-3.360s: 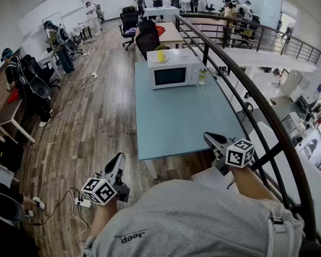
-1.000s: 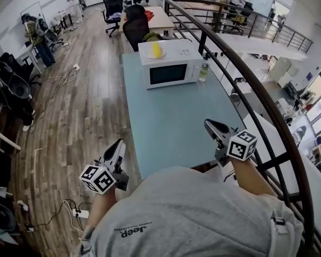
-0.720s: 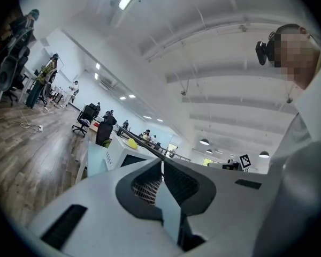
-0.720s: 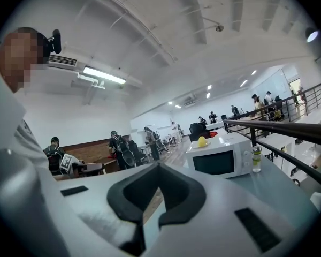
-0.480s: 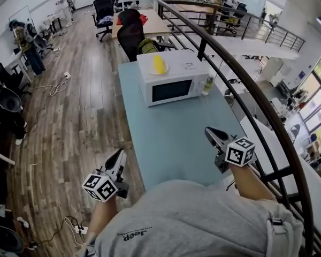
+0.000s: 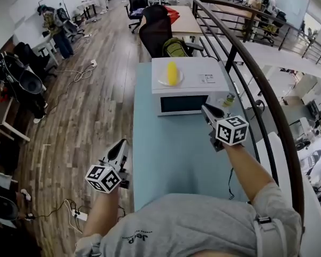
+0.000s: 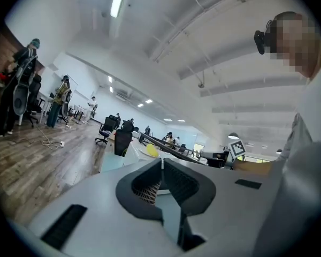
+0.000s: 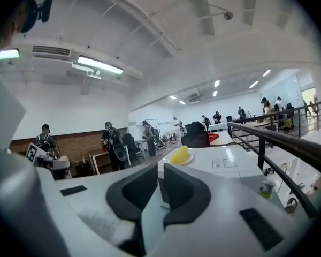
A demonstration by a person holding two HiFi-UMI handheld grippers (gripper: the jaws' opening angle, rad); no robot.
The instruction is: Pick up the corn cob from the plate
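Beside the blue table (image 6: 166, 143) the left gripper (image 6: 120, 144) is closed, empty; the right gripper (image 6: 206, 109), also empty, is just opening.

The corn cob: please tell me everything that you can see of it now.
The corn cob is yellow and oblong; its surface is too small to read. It lies on its side on a small white plate, pointing away from the person. The plate sits on top of a white microwave. Only the plate touches it.
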